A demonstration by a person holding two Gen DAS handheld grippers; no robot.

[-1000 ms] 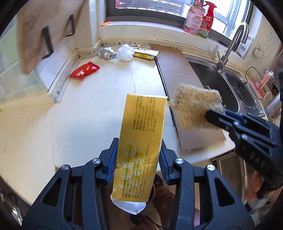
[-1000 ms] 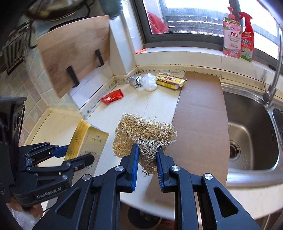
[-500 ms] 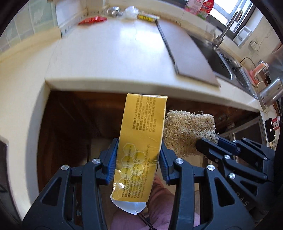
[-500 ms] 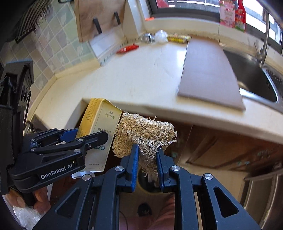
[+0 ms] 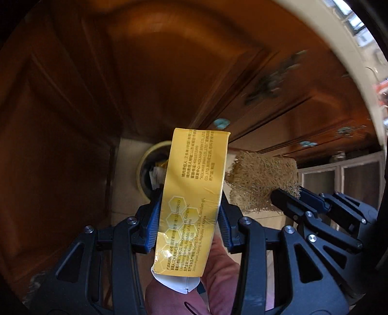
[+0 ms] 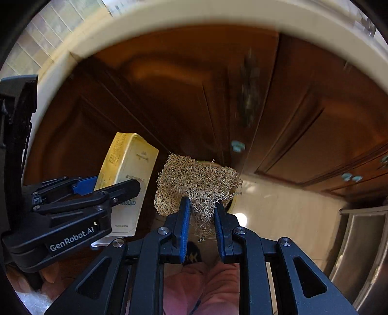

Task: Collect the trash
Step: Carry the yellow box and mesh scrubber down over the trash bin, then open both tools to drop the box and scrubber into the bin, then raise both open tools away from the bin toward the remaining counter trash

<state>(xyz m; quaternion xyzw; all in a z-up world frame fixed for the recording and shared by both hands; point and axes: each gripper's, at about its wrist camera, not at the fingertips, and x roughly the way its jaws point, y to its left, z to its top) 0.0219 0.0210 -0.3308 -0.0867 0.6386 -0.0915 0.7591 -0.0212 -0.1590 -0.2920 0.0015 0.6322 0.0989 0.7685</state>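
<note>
My left gripper (image 5: 190,206) is shut on a tall yellow carton (image 5: 194,193) with a honeycomb print; the same yellow carton (image 6: 126,184) shows at the left of the right wrist view. My right gripper (image 6: 200,210) is shut on a tan fibrous loofah scrubber (image 6: 194,184), and that scrubber (image 5: 262,184) hangs just right of the carton in the left wrist view. Both point steeply down in front of the cabinets. On the floor below, a round bin (image 5: 150,167) with a pale rim and some trash inside is partly hidden behind the carton. The bin's rim (image 6: 233,202) peeks out behind the scrubber.
Dark brown wooden cabinet doors (image 5: 169,72) with turquoise knobs (image 6: 237,145) fill the background. The cream counter edge (image 6: 194,14) arches overhead. Pale floor tiles (image 6: 278,208) lie to the right, with a steel appliance front (image 6: 363,254) beyond. A person's pink-clad legs (image 6: 201,286) are below.
Both grippers dropped from counter height to below the counter edge, tilting further down, still carrying the carton and the scrubber. The counter slid out of view and the floor bin appeared.
</note>
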